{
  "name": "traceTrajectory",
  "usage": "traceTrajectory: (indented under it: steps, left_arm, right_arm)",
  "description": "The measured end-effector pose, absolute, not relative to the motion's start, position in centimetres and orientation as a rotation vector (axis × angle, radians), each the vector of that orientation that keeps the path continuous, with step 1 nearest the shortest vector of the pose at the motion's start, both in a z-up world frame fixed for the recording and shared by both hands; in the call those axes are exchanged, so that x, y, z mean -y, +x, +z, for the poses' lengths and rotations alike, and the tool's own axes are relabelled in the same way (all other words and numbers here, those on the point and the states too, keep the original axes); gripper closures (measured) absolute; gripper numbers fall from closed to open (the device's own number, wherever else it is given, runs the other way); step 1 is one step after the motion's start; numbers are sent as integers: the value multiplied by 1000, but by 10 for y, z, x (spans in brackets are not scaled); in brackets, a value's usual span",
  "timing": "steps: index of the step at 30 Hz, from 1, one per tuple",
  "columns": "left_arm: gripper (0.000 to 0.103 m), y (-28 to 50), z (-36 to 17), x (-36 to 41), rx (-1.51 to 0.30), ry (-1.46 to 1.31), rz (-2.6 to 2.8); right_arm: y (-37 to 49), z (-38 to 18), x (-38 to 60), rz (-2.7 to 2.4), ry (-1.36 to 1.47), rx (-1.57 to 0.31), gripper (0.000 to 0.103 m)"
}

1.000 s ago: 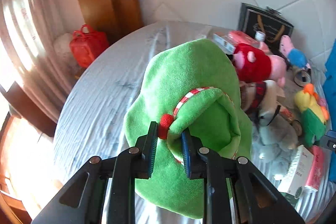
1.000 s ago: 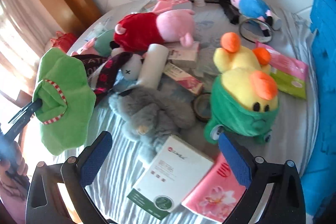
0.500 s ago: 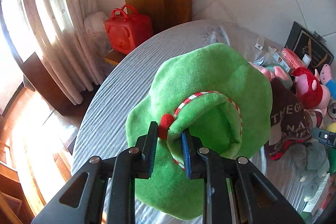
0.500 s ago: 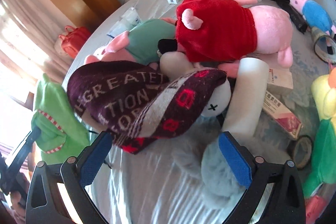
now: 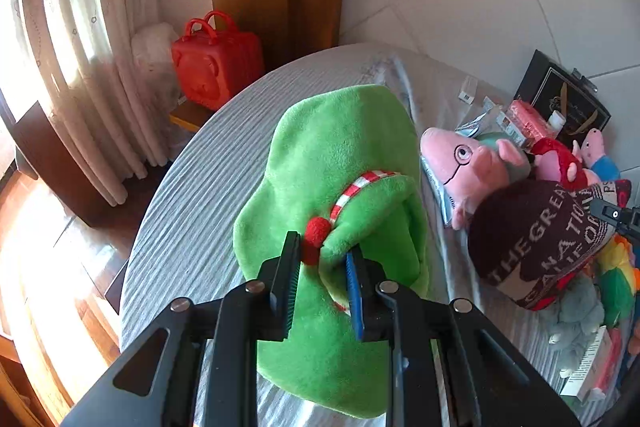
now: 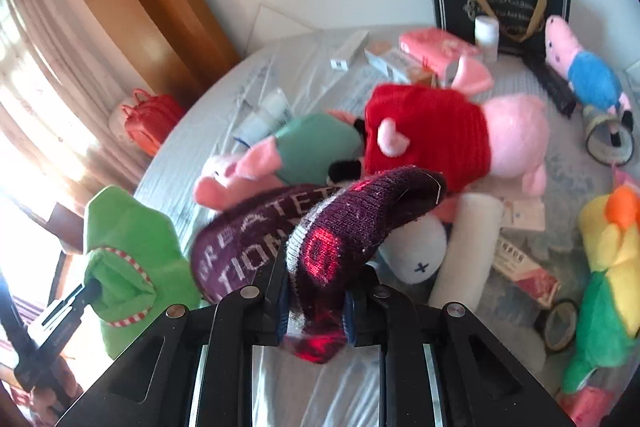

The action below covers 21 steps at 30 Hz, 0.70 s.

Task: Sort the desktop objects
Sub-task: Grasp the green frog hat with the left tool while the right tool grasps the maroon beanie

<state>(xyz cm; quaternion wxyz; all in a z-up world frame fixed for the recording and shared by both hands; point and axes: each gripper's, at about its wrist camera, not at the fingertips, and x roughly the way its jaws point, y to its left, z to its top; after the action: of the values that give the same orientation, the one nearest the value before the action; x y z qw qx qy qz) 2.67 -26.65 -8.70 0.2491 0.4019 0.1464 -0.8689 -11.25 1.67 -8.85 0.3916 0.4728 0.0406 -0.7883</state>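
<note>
The left gripper (image 5: 322, 265) is closed on the red-and-white trimmed cuff of a green fleece hat (image 5: 340, 183), holding it above the bare left part of the round worktop (image 5: 188, 223) covered in striped grey cloth. The right gripper (image 6: 314, 301) is clamped on a dark maroon knitted beanie with pale lettering (image 6: 340, 227), lifted just in front of the pink pig plush in a red dress (image 6: 448, 135) and the pink pig plush in a teal shirt (image 6: 296, 151).
</note>
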Motion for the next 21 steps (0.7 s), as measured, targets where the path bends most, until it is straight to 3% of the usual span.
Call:
traceTrajectory:
  steps: [5, 10, 14, 15, 16, 17, 21]
  left_arm:
    - [82, 24, -54, 243, -382, 1045, -2466]
    - [82, 16, -25, 209, -328, 992, -2566]
    - [82, 10, -28, 192, -314, 1031, -2579]
    - [82, 8, -33, 189, -309, 1055, -2577]
    - [82, 8, -40, 186, -302, 1078, -2572]
    - [82, 7, -48, 183, -291, 1105, -2561]
    - [82, -1, -91, 173, -285, 1241, -2513]
  right_arm:
    - [-99, -23, -39, -2091, 1021, -97, 86]
    - [-92, 17, -67, -2152, 920, -135, 97]
    - [-94, 17, -89, -2160, 964, -161, 91]
    - [-95, 11, -97, -2155, 989, -136, 70]
    - [-97, 4, -105, -2147, 1023, -127, 20]
    - [-99, -4, -109, -2145, 1056, -127, 0]
    - [-103, -44, -120, -2132, 1163, -166, 0]
